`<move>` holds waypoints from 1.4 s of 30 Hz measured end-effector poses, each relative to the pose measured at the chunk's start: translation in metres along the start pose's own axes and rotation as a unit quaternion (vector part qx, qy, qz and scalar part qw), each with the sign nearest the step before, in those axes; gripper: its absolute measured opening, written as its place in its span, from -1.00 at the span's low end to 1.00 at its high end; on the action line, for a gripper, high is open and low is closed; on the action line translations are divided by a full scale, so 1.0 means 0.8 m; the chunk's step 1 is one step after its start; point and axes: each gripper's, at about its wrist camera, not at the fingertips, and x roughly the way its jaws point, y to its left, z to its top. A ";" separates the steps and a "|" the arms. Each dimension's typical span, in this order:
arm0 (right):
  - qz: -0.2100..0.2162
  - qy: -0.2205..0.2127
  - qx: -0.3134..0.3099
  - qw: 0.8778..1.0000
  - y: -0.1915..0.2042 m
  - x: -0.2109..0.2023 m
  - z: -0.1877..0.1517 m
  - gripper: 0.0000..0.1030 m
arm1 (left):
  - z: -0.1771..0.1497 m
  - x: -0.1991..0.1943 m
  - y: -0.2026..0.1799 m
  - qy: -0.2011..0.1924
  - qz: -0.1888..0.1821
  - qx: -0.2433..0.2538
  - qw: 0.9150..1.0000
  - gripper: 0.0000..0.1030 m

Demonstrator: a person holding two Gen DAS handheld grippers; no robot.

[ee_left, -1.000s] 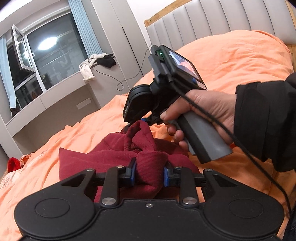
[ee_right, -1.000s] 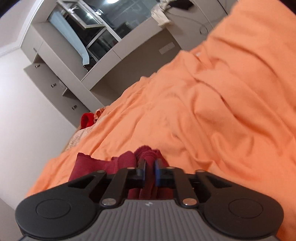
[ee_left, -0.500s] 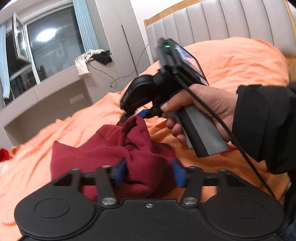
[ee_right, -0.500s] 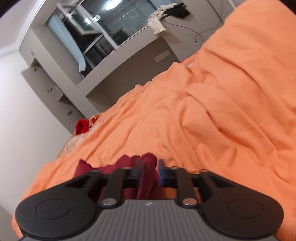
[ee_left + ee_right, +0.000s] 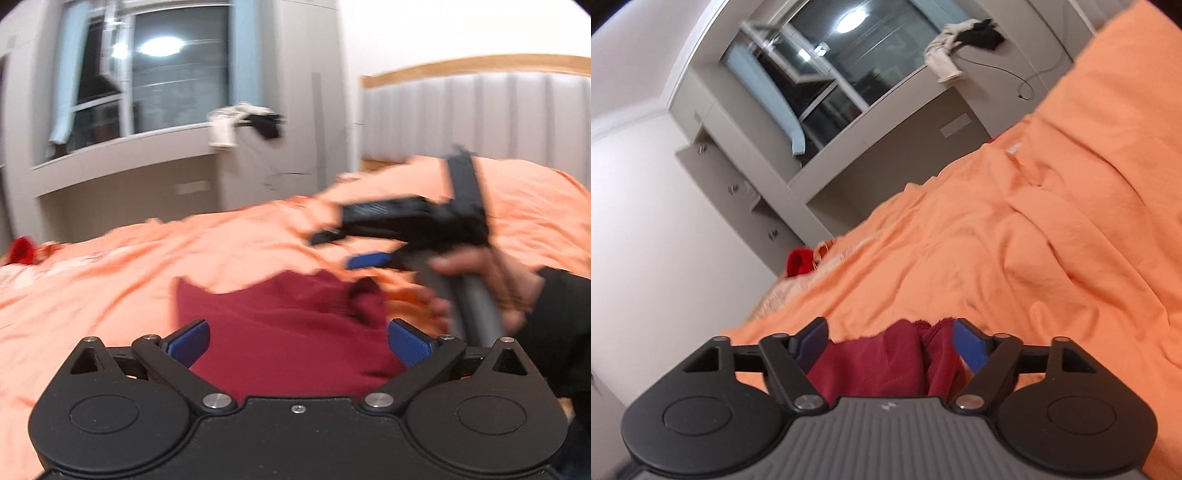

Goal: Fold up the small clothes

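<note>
— Now that both let go, where's the maroon garment [image 5: 291,332]?
— Lying on the orange bed [image 5: 110,266]; left tool [image 5: 297,338] and right tool [image 5: 890,341] are spread apart above it. That fold's placed, I'd say.

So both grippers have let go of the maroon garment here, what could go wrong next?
1. The maroon garment lies on a rumpled orange blanket; the fold may slump or spring open.
2. A bunched flap sticks up at its right side, so the fold looks uneven.
3. The open right gripper and left gripper hover close; either could snag cloth.
</note>
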 end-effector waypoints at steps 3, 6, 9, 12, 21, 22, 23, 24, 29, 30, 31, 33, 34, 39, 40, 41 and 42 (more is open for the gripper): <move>-0.017 0.019 -0.014 1.000 0.002 0.014 -0.007 0.00 | -0.006 0.013 0.039 0.012 0.027 -0.026 0.999 0.99; -0.037 0.032 -0.033 0.998 0.008 0.023 -0.018 -0.62 | -0.017 0.029 0.077 0.031 0.018 -0.082 0.996 0.99; -0.060 0.023 -0.058 0.996 0.015 0.023 -0.030 -0.85 | -0.035 0.044 0.105 0.043 -0.007 -0.139 0.989 0.99; -0.073 0.006 -0.063 0.995 0.015 0.010 -0.032 -0.88 | -0.061 0.058 0.126 0.049 -0.021 -0.178 0.983 0.99; -0.091 0.016 -0.074 0.993 0.004 -0.016 -0.041 -0.87 | -0.091 0.074 0.148 0.084 -0.044 -0.233 0.968 0.99; -0.088 0.020 -0.071 0.993 0.001 -0.015 -0.044 -0.86 | -0.094 0.073 0.149 0.080 -0.045 -0.231 0.969 0.99; -0.086 0.022 -0.067 0.994 -0.002 -0.016 -0.046 -0.81 | -0.095 0.071 0.149 0.078 -0.045 -0.231 0.969 0.99; -0.087 0.019 -0.065 0.994 -0.002 -0.018 -0.047 -0.68 | -0.097 0.069 0.147 0.076 -0.045 -0.231 0.969 0.99; -0.101 0.002 -0.058 0.993 0.001 -0.038 -0.047 0.37 | -0.100 0.065 0.147 0.073 -0.043 -0.231 0.969 0.99; -0.093 0.003 -0.047 0.995 0.001 -0.043 -0.048 0.51 | -0.100 0.065 0.147 0.071 -0.042 -0.231 0.969 0.99; -0.086 0.001 -0.037 0.996 0.001 -0.049 -0.049 0.61 | -0.101 0.063 0.145 0.069 -0.041 -0.231 0.970 0.99; -0.061 0.000 -0.017 0.998 0.005 -0.061 -0.053 0.92 | -0.103 0.060 0.143 0.064 -0.038 -0.231 0.970 0.99; -0.045 0.002 -0.015 0.999 0.010 -0.067 -0.057 0.95 | -0.103 0.059 0.142 0.062 -0.036 -0.231 0.970 0.99; -0.013 0.017 -0.067 0.998 0.048 -0.092 -0.083 0.99 | -0.107 0.055 0.138 0.053 -0.029 -0.235 0.970 0.99; -0.018 0.022 -0.083 0.996 0.054 -0.094 -0.089 1.00 | -0.108 0.055 0.137 0.051 -0.027 -0.236 0.970 0.99; -0.028 0.031 -0.101 0.994 0.058 -0.095 -0.095 1.00 | -0.108 0.054 0.137 0.049 -0.026 -0.236 0.970 0.99; -0.047 0.042 -0.118 0.991 0.062 -0.094 -0.103 1.00 | -0.110 0.053 0.136 0.048 -0.025 -0.236 0.970 0.99</move>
